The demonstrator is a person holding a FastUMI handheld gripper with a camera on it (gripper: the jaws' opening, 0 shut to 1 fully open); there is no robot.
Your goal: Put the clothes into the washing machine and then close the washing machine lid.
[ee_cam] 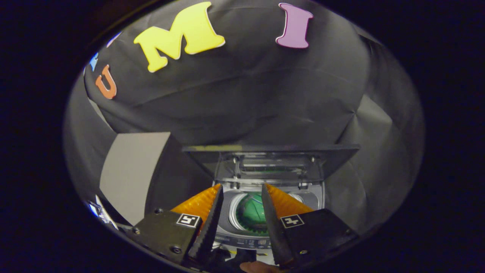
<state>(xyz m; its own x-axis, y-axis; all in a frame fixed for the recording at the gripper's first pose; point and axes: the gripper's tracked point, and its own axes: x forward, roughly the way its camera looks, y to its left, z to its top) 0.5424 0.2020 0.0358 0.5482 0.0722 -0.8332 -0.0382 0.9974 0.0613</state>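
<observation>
A small grey top-loading washing machine (314,199) stands just ahead of my fingers. Its lid (271,159) is swung up and stands upright behind the round drum opening. Green clothes (252,214) lie inside the drum, seen through the gap between my fingers. My gripper (241,186) is open, hovering above and in front of the machine. Its orange fingers (199,204) are apart, and nothing is held between the black pads.
A grey box (132,170) stands to the left of the machine, close beside it. Black cloth walls close in behind and on both sides. Part of a hand (257,267) shows below the fingers.
</observation>
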